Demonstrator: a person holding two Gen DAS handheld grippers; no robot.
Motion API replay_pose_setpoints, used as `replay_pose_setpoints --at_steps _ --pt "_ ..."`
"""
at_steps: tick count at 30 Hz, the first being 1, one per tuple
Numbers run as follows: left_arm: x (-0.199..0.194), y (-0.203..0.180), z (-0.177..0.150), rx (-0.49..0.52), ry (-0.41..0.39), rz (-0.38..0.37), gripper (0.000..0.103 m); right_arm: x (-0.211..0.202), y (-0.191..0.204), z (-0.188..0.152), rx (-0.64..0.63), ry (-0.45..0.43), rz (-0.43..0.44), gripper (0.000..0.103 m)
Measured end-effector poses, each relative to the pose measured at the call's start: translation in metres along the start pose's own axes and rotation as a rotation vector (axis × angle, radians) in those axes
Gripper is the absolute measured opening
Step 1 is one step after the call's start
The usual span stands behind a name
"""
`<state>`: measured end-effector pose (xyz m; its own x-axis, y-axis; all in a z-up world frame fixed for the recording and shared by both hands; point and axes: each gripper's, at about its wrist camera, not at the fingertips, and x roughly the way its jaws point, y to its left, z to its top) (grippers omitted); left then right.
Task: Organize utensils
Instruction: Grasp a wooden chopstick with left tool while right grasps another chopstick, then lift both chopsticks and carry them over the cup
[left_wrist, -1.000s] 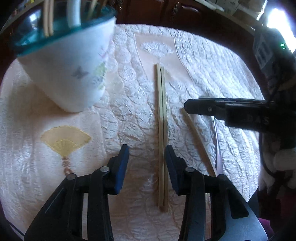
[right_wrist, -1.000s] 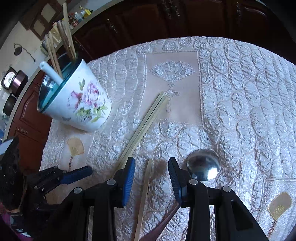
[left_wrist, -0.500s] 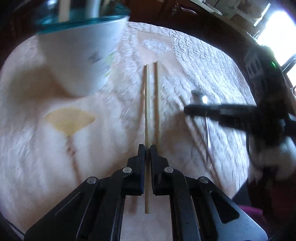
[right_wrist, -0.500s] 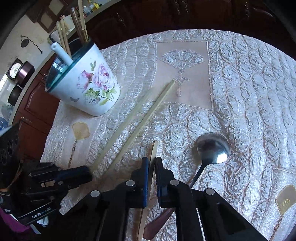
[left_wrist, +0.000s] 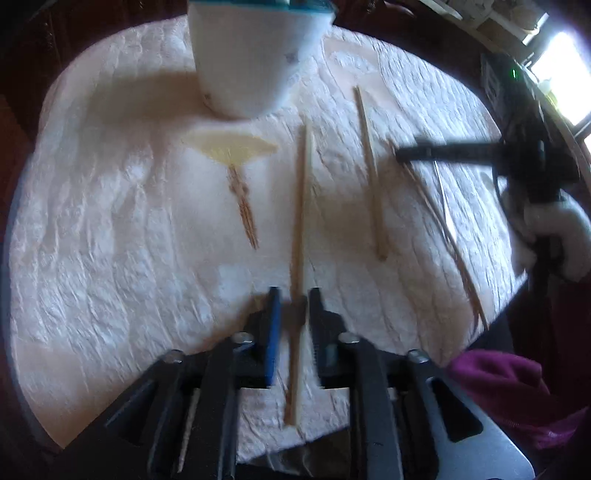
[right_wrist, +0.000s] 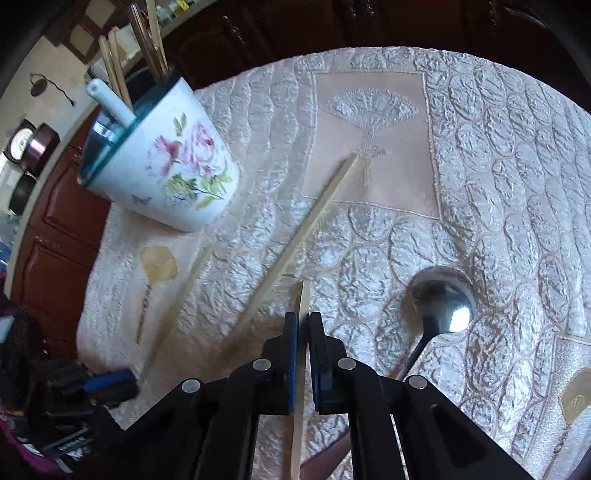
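Right wrist view — quilted cream tablecloth (right_wrist: 498, 184), dark wood cabinets (right_wrist: 62, 258), right gripper (right_wrist: 303, 325) clamping chopstick (right_wrist: 303, 295).

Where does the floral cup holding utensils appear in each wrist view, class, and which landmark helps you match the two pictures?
Left wrist view: the floral cup stands at top centre, its rim cut off by the frame, blurred.
Right wrist view: the floral cup stands upper left, showing roses, with chopsticks in it.
Shared landmark: the yellow fan motif on the cloth just in front of the cup.
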<state>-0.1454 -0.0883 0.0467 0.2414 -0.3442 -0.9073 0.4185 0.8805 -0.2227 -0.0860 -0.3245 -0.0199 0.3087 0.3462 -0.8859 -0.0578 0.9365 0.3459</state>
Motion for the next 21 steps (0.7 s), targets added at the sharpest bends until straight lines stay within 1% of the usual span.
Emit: replay_pose_setpoints --at_steps 1,4,5,6,8,11,14,15,16,17,18,19,20,21 --pt "-0.001 -0.001 0.006 0.0 -0.012 0.002 0.025 0.0 0.0 0.001 0.004 0.002 -0.001 0.006" --pt "0.001 -0.004 0.032 0.008 -0.056 0.019 0.027 0.002 0.002 0.004 -0.001 0.004 -0.006 0.016" --pt "0.004 -0.008 0.043 0.019 -0.071 0.025 0.03 0.002 0.002 0.006 -0.008 0.006 -0.009 0.018" --pt "0.008 -0.011 0.053 0.03 -0.084 0.034 0.032 0.002 0.002 0.009 -0.013 0.008 -0.012 0.018" --pt "0.016 -0.016 0.07 0.039 -0.099 0.056 0.032 0.005 0.009 0.012 -0.028 0.011 -0.02 0.018" --pt "0.035 -0.024 0.09 0.051 -0.098 0.085 0.033 0.008 0.014 0.015 -0.042 0.009 -0.015 0.018" --pt "0.053 -0.028 0.101 0.065 -0.083 0.129 0.033 0.013 0.017 0.013 -0.041 -0.001 0.006 0.018" --pt "0.061 -0.029 0.103 0.067 -0.067 0.14 0.032 0.018 0.012 0.015 -0.051 -0.002 0.006 0.018" --pt "0.065 -0.03 0.104 0.072 -0.056 0.148 0.032 0.021 0.011 0.016 -0.064 -0.004 0.002 0.017" --pt "0.067 -0.032 0.105 0.087 -0.054 0.159 0.032 0.019 0.008 0.012 -0.069 -0.004 0.002 0.012" --pt "0.066 -0.033 0.103 0.107 -0.066 0.168 0.024 0.018 0.007 0.012 -0.069 -0.005 0.012 0.009" --pt "0.065 -0.035 0.103 0.125 -0.067 0.168 0.014 0.015 0.007 0.012 -0.063 -0.008 0.028 0.006" --pt "0.064 -0.035 0.103 0.137 -0.058 0.158 0.004 0.009 0.008 0.01 -0.058 -0.017 0.046 0.006" --pt "0.062 -0.035 0.105 0.134 -0.058 0.143 0.004 0.002 0.008 0.011 -0.061 -0.038 0.067 0.006"
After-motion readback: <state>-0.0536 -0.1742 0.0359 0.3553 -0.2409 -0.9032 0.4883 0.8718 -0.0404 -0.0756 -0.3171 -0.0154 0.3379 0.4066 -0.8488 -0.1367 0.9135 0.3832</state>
